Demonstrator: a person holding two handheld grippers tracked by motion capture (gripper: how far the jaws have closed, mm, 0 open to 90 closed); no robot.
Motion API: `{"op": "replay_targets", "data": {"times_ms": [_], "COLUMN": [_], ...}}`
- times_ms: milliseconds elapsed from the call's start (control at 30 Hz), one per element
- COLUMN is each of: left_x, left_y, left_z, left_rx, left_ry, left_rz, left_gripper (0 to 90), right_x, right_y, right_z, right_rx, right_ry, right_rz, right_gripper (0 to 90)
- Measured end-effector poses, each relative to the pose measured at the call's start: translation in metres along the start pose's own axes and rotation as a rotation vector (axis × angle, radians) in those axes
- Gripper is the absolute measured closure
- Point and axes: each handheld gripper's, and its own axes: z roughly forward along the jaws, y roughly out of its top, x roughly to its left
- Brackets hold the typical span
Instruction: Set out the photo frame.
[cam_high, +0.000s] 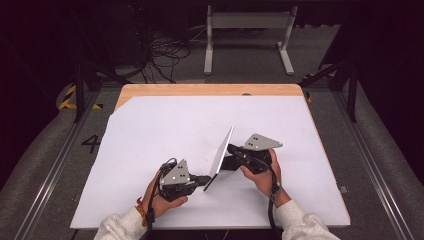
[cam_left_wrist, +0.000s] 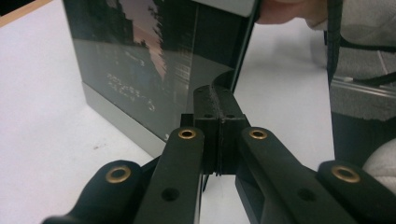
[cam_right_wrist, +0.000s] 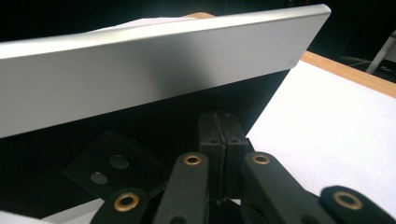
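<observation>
Tablet (cam_high: 221, 155) tilted over white table sheet (cam_high: 150, 130); left claw (cam_high: 204, 179) clamped on tablet, right claw (cam_high: 231, 148) together

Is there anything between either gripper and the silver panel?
Nothing visible. The left gripper meets the tilted panel at its near corner, and the right gripper reaches it from the other side. The white table cover around them is bare.

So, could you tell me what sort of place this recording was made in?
Probably a lab or recording studio rather than a home: the white-covered table stands in a dark frame of metal rails, cables lie loose on the floor, and hazard tape marks it.
</observation>
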Motion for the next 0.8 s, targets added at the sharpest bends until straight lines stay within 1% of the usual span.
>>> {"op": "replay_targets", "data": {"times_ms": [67,100,133,200,233,267,300,333,367,433,467,500,533,567,633,700,733,800], "left_x": [-0.001,-0.002,-0.002,-0.002,-0.002,-0.002,-0.003,-0.003,-0.005,-0.007,-0.008,-0.010,-0.010,-0.010,-0.009,-0.007,-0.006,-0.007], "left_y": [0.000,0.000,0.000,0.000,0.000,0.000,0.000,0.000,-0.001,-0.003,-0.005,-0.009,-0.009,-0.012,-0.012,-0.013,-0.013,-0.011], "left_z": [0.000,0.002,0.002,0.003,0.002,0.002,0.001,0.001,0.000,-0.001,-0.002,-0.002,-0.002,-0.001,0.000,0.002,0.002,0.005], "left_rx": [0.004,0.011,0.011,0.021,0.028,0.028,0.036,0.036,0.045,0.053,0.059,0.077,0.077,0.089,0.090,0.083,0.080,0.080], "left_ry": [-0.002,-0.004,-0.004,-0.001,0.002,0.002,-0.003,-0.003,-0.010,-0.011,-0.020,-0.020,-0.020,-0.020,-0.020,-0.026,-0.027,-0.030], "left_rz": [0.006,0.002,0.002,0.007,0.014,0.014,0.016,0.016,0.024,0.026,0.025,0.036,0.036,0.044,0.039,0.027,0.028,0.032], "left_gripper": [89.3,88.6,88.3,87.5,86.2,86.2,86.0,85.8,85.5,85.3,85.3,84.9,84.5,84.2,84.0,84.0,83.6,83.4], "right_x": [0.000,-0.001,-0.001,-0.001,0.000,0.000,0.001,0.001,0.002,0.002,0.003,0.008,0.008,0.013,0.018,0.020,0.022,0.026], "right_y": [0.000,0.000,0.000,-0.001,-0.002,-0.002,-0.003,-0.003,-0.003,-0.003,-0.003,-0.003,-0.003,-0.004,-0.004,-0.005,-0.005,-0.005], "right_z": [0.001,0.003,0.003,0.003,0.000,0.000,-0.007,-0.007,-0.016,-0.019,-0.022,-0.029,-0.029,-0.033,-0.037,-0.039,-0.042,-0.045], "right_rx": [0.001,0.004,0.004,0.009,0.008,0.008,0.012,0.012,0.004,0.000,0.001,0.006,0.006,0.008,0.013,0.011,0.008,0.006], "right_ry": [0.002,0.006,0.006,0.000,-0.013,-0.013,-0.024,-0.024,-0.030,-0.031,-0.026,-0.025,-0.025,-0.009,-0.005,0.003,0.013,0.022], "right_rz": [-0.001,0.006,0.006,0.010,0.005,0.005,-0.006,-0.006,-0.007,-0.007,-0.004,-0.016,-0.016,-0.025,-0.042,-0.041,-0.036,-0.040], "right_gripper": [90.0,87.9,87.9,84.5,85.6,85.6,85.8,85.8,85.7,85.7,85.5,85.3,85.3,85.2,84.9,85.0,85.4,86.8]}}
